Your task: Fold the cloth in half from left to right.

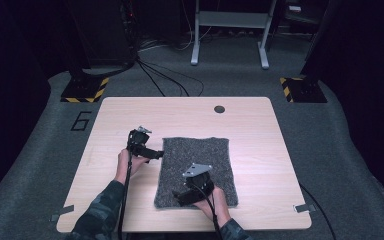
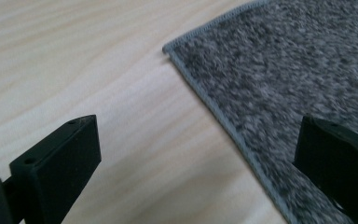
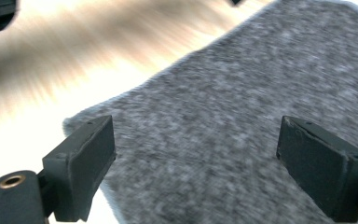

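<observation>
A grey fuzzy cloth (image 1: 197, 160) lies flat on the middle of the wooden table (image 1: 260, 135). My left gripper (image 1: 156, 154) sits at the cloth's left edge, near its far left corner. In the left gripper view this gripper (image 2: 196, 135) is open, with one jaw over bare wood and the other over the cloth (image 2: 284, 60); the hemmed edge runs between them. My right gripper (image 1: 178, 197) hovers over the cloth's near left part. In the right gripper view it (image 3: 193, 130) stands open above the cloth (image 3: 242, 84), with nothing gripped.
A small dark round hole (image 1: 219, 109) marks the table's far side. Beyond the table are carpeted floor, cables, a metal frame (image 1: 230, 30) and two stand bases with yellow-black tape (image 1: 85, 90). Bare wood stretches left and right of the cloth.
</observation>
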Motion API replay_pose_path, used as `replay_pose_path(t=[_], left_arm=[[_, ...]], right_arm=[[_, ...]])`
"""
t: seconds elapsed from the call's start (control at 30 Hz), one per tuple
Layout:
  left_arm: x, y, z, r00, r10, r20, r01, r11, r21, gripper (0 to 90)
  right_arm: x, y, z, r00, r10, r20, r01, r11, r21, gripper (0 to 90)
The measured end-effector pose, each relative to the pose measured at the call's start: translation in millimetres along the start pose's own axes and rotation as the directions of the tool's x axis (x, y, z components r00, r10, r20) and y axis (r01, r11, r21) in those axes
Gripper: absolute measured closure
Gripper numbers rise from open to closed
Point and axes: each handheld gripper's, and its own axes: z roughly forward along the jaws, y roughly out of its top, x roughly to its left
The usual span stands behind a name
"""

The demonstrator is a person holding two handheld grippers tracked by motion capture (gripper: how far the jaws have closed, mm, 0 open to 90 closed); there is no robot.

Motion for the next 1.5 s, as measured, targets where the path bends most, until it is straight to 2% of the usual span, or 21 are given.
replay_pose_path(t=[0.07, 0.17, 0.27, 0.33, 0.37, 0.4, 0.47, 0.5, 0.57, 0.6, 0.77, 0.87, 1.0, 1.1, 1.13, 1.17, 1.3, 1.33, 1.37, 1.4, 1.5], left_arm=[[0.8, 4.3, 4.0, 1.0, -0.003, 0.005, 0.003, 1.0, 0.003, 1.5], [1.5, 11.5, 9.8, 0.9999, 0.004, -0.012, -0.004, 0.9999, 0.009, 2.2], [3.1, 18.2, 16.3, 0.9998, -0.017, -0.006, 0.017, 0.9997, 0.019, 2.7], [3.3, 22.5, 20.5, 0.9999, -0.004, -0.016, 0.004, 0.9999, 0.016, 4.0], [3.3, 23.9, 22.0, 0.9999, -0.006, -0.014, 0.006, 0.9998, 0.019, 4.6], [3.3, 25.6, 24.2, 0.9998, -0.002, -0.019, 0.002, 0.9998, 0.02, 5.3], [3.4, 28.4, 26.4, 0.9996, 0.017, -0.024, -0.016, 0.9998, 0.013, 12.4], [3.0, 29.7, 27.9, 0.9996, 0.009, -0.028, -0.009, 0.9999, 0.013, 14.8], [2.2, 31.7, 31.3, 0.9992, 0.016, -0.036, -0.015, 0.9998, 0.009, 18.5], [2.0, 32.4, 33.1, 0.9993, 0.019, -0.032, -0.019, 0.9998, 0.011, 21.0], [2.9, 33.5, 38.7, 0.9989, 0.016, -0.044, -0.016, 0.9999, 0.006, 28.4], [4.9, 33.5, 41.0, 0.9989, 0.003, -0.046, -0.004, 1.0, -0.005, 36.0], [7.8, 33.9, 44.3, 0.9985, 0.003, -0.054, -0.004, 0.9999, -0.013, 41.0], [8.9, 34.0, 46.9, 0.9988, -0.008, -0.047, 0.008, 0.9999, -0.011, 43.8], [9.0, 34.2, 47.1, 0.999, -0.006, -0.045, 0.005, 0.9999, -0.013, 45.5], [9.0, 34.4, 47.0, 0.999, -0.006, -0.045, 0.005, 0.9999, -0.011, 47.1], [7.4, 34.4, 47.5, 0.9991, 0.012, -0.041, -0.013, 0.9998, -0.016, 54.5], [6.9, 34.6, 47.2, 0.9991, 0.017, -0.038, -0.017, 0.9998, -0.01, 55.6], [6.6, 34.7, 47.3, 0.9991, 0.022, -0.036, -0.022, 0.9997, -0.011, 57.3], [5.8, 34.7, 47.3, 0.9991, 0.027, -0.034, -0.027, 0.9996, -0.008, 59.1], [3.1, 34.2, 47.8, 0.9975, 0.053, -0.047, -0.053, 0.9985, -0.01, 64.4]], right_arm=[[6.3, 2.2, 2.6, 0.9999, -0.012, -0.009, 0.012, 1.0, 0.002, 10.9], [16.5, 5.2, 8.0, 0.9988, -0.04, -0.029, 0.04, 0.999, 0.007, 11.0], [26.6, 7.6, 14.3, 0.9967, -0.065, -0.049, 0.066, 0.998, 0.012, 12.1], [34.8, 8.6, 19.8, 0.9939, -0.087, -0.068, 0.088, 0.996, 0.016, 13.8], [39.7, 9.3, 21.3, 0.9937, -0.082, -0.077, 0.085, 0.996, 0.037, 14.9], [42.0, 9.4, 24.3, 0.9919, -0.101, -0.076, 0.104, 0.994, 0.027, 15.6], [49.0, 10.2, 28.7, 0.9881, -0.115, -0.102, 0.122, 0.991, 0.061, 19.9], [51.8, 10.7, 30.7, 0.9863, -0.126, -0.106, 0.134, 0.988, 0.073, 23.0], [58.0, 10.1, 35.2, 0.9855, -0.13, -0.109, 0.137, 0.989, 0.063, 28.7], [59.6, 10.9, 36.6, 0.9801, -0.149, -0.131, 0.16, 0.984, 0.082, 33.3], [67.7, 11.3, 40.8, 0.9792, -0.162, -0.122, 0.173, 0.981, 0.09, 49.4], [68.4, 11.3, 41.9, 0.9785, -0.172, -0.113, 0.183, 0.979, 0.091, 53.4], [70.4, 10.8, 44.8, 0.9779, -0.183, -0.1, 0.192, 0.978, 0.084, 59.3], [71.5, 10.9, 47.4, 0.9742, -0.203, -0.1, 0.213, 0.971, 0.108, 63.3], [72.1, 9.9, 49.6, 0.9737, -0.206, -0.097, 0.215, 0.972, 0.098, 64.6], [72.6, 9.9, 49.9, 0.9727, -0.209, -0.102, 0.22, 0.968, 0.117, 66.2], [74.3, 7.4, 53.3, 0.9733, -0.21, -0.092, 0.221, 0.967, 0.128, 70.0], [74.2, 7.5, 53.4, 0.9716, -0.221, -0.086, 0.231, 0.963, 0.139, 70.3], [74.7, 6.2, 55.4, 0.9719, -0.223, -0.076, 0.231, 0.965, 0.123, 71.0], [74.6, 6.6, 54.8, 0.9708, -0.224, -0.085, 0.234, 0.961, 0.144, 71.1], [76.2, 5.3, 55.4, 0.9743, -0.215, -0.066, 0.222, 0.966, 0.135, 73.0]])
